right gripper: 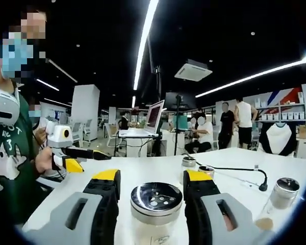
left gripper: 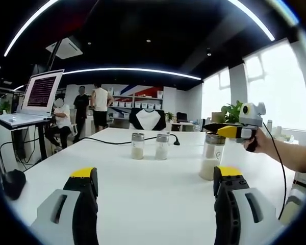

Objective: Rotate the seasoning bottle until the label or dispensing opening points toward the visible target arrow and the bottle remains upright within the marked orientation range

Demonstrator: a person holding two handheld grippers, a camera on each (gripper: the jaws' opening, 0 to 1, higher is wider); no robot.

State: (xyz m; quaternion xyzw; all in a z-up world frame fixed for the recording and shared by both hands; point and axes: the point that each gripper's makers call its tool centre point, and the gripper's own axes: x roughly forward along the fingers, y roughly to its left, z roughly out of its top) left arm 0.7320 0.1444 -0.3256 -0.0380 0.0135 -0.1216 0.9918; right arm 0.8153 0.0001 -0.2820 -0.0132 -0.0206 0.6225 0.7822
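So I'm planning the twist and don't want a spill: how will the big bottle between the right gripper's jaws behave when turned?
The seasoning bottle looks like clear glass, so probably rigid, smooth, and liable to slip in the right gripper. In the left gripper view it is tall and only partly filled, so it may tip if pushed near its cap. The perforated metal lid could shed grains if tilted.

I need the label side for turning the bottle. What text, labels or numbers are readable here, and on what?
Nothing legible.
Laptop screen: lines of text, too small to read.
Seasoning bottle: faint mark on the glass, unreadable.
Person's green shirt: white print, partly hidden and blurred.
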